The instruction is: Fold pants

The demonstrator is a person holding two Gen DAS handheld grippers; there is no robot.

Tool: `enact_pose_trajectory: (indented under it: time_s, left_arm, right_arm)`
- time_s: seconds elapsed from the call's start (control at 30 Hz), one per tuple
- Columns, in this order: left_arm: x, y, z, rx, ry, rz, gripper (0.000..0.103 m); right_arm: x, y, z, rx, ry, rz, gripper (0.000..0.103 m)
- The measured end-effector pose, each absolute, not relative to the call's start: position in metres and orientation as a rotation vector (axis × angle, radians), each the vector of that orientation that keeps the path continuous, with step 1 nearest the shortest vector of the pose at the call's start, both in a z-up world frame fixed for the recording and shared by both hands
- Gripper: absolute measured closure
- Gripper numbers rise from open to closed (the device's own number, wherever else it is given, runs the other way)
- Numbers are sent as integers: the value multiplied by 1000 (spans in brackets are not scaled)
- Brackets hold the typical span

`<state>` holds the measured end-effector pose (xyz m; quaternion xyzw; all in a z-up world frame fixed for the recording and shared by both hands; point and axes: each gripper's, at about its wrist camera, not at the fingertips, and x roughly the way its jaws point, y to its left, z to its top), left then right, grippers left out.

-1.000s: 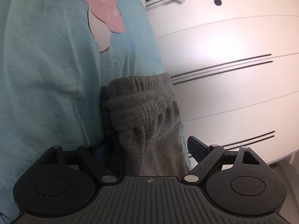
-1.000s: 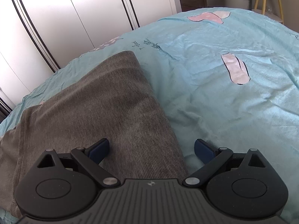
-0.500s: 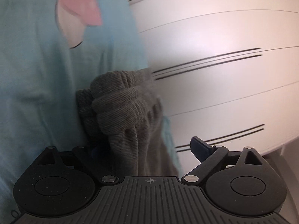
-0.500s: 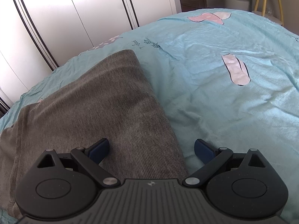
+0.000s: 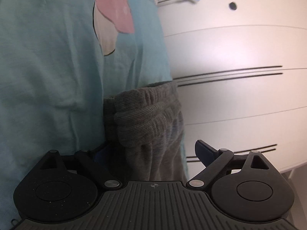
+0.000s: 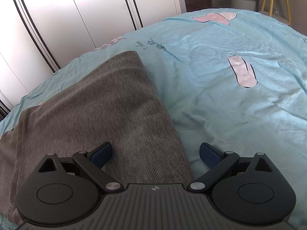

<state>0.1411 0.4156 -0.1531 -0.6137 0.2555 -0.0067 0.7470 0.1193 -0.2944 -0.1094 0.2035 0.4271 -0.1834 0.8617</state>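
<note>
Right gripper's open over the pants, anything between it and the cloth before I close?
Nothing visible. The right gripper hangs open straddling the pants' right edge, one finger over the grey cloth, the other over the bedsheet. No other object lies between them.

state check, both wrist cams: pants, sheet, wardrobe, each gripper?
grey pants: lying on the bed, leg part flat, elastic waistband bunched
left gripper: open, waistband between its fingers
right gripper: open, straddling the pants' right edge
light blue bedsheet: spread, wrinkled
white wardrobe doors: shut
</note>
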Motion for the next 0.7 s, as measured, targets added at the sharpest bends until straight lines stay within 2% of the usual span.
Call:
enact_pose_trajectory:
  time_s: [0.1,0.17,0.23,0.3,0.4,0.43,0.47,0.5,0.7]
  left_arm:
    - [159,409,-153,-1307,608,39,12]
    - [166,406,-149,-1295,619,61,9]
    - [177,404,-144,-1280,675,102,12]
    - [180,403,-141,-1280,654,104,7]
    - [189,401,-150,-1265,651,96,7]
    - [191,401,-148,-1266,646,101,10]
    - [192,400,-146,-1252,643,105,30]
    - [190,400,-148,-1235,635,104,45]
    - [177,398,-139,-1205,576,88,60]
  right_arm:
    - [119,-295,-110,429,896,-384,5]
    - [119,-295,-110,429,897,-384,5]
    - [120,-295,-110,426,897,-385,5]
    - [120,-294,-110,425,898,-387,5]
    - [121,-293,-110,424,898,-388,5]
    - [121,-293,-110,423,897,-388,5]
    - [121,-293,-111,421,896,-389,5]
    - [121,-293,-111,420,895,-388,5]
    - [117,-293,-109,425,887,-385,5]
